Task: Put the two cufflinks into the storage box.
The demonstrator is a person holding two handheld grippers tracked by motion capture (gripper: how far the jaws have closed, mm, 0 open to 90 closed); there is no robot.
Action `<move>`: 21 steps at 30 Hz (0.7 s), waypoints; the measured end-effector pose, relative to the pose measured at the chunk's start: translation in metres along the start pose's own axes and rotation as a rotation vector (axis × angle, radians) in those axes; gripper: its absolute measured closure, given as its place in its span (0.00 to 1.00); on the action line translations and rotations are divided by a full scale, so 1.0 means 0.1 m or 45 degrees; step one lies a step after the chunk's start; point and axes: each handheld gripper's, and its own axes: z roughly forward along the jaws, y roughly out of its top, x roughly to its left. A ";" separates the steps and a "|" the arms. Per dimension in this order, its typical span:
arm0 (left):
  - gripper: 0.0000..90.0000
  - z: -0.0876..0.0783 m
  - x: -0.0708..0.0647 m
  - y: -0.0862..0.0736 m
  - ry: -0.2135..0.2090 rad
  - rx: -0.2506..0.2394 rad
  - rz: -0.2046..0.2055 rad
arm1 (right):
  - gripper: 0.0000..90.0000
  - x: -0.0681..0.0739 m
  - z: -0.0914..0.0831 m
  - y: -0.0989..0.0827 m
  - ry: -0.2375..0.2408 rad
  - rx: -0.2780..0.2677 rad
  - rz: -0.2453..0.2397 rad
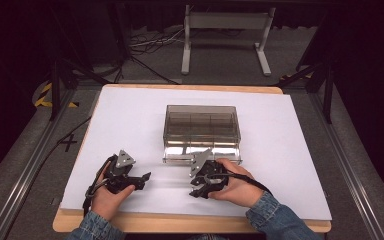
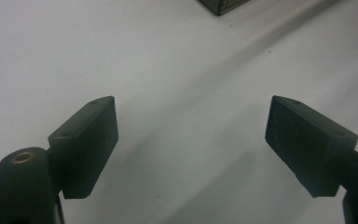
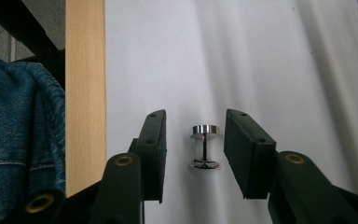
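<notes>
In the high view the left claw [image 1: 142, 178] rests low at about 7 o'clock on the white tabletop [image 1: 130, 115], held in the person's left hand [image 1: 107, 197], its jaws pointing toward 3 o'clock. The left gripper view shows those jaws spread wide and released, with bare white surface between them and one corner of the clear box [image 2: 223, 4] cut off at 12 o'clock.

That clear box [image 1: 202, 131] sits near the middle of the tabletop in the high view, a smoky lidded case with its front drawer part showing bright reflections; what lies inside is hard to make out.

The right claw [image 1: 198, 191] sits just in front of the box, at about 6 o'clock from it, held in the right hand [image 1: 235, 187] with a denim sleeve [image 1: 275, 217] behind; its jaws point back toward the person's edge. The right gripper view shows what the high view hides: a small shiny metal stud [image 3: 205, 147], possibly a cufflink, standing on the white surface between the two jaws, which are partly parted and clear of it on both sides, not clenched. The wooden table edge [image 3: 85, 93] and denim run along 9 o'clock there.
</notes>
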 end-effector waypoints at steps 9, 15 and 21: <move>0.20 0.01 0.00 0.00 -0.001 0.000 0.001 | 0.67 0.01 0.10 -0.01 -0.002 0.047 0.008; 0.20 0.00 0.00 0.00 0.000 0.000 0.000 | 0.69 0.01 0.14 0.00 -0.006 0.064 0.011; 0.20 0.00 0.00 0.00 0.001 -0.001 0.001 | 0.73 0.01 0.18 0.00 -0.025 0.093 -0.006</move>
